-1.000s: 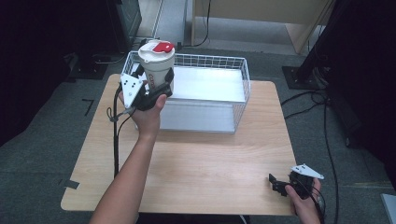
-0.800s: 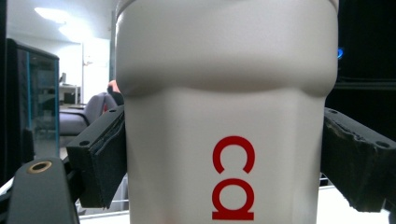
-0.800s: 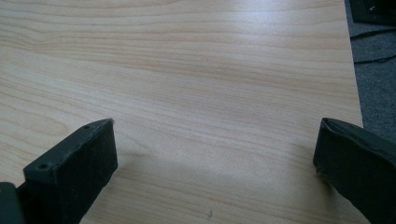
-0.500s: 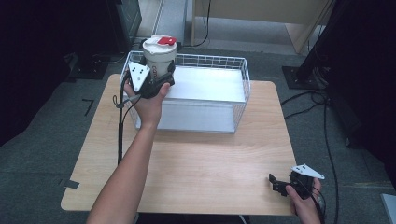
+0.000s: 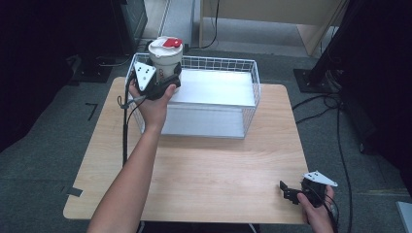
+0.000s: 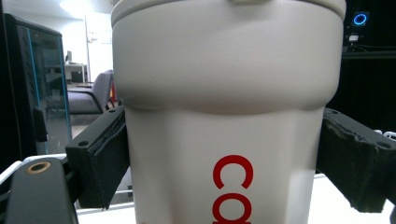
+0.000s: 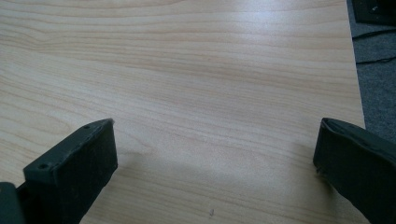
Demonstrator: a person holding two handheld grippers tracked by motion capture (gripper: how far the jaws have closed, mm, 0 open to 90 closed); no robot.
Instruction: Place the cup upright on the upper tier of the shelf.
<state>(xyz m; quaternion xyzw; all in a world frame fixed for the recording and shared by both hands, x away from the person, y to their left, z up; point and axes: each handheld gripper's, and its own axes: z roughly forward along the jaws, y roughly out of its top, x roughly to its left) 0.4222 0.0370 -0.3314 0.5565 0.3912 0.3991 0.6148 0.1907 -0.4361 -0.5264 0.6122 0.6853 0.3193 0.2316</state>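
Since the left gripper (image 5: 167, 83) fingers are clamped on the white cup (image 5: 165, 54) over the wire basket's (image 5: 252, 97) far-left corner, I'd lower it straight and level, right gripper (image 5: 290, 193) parked wide open.

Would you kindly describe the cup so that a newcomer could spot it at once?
On the wooden table stands a white wire basket. Over its far left corner, the left gripper holds a cream cup with a red lid tab and red lettering.

1 overhead camera facing down on the wooden table (image 5: 204, 170), 2 close tongs-mounted views, the right sharing that tabletop.
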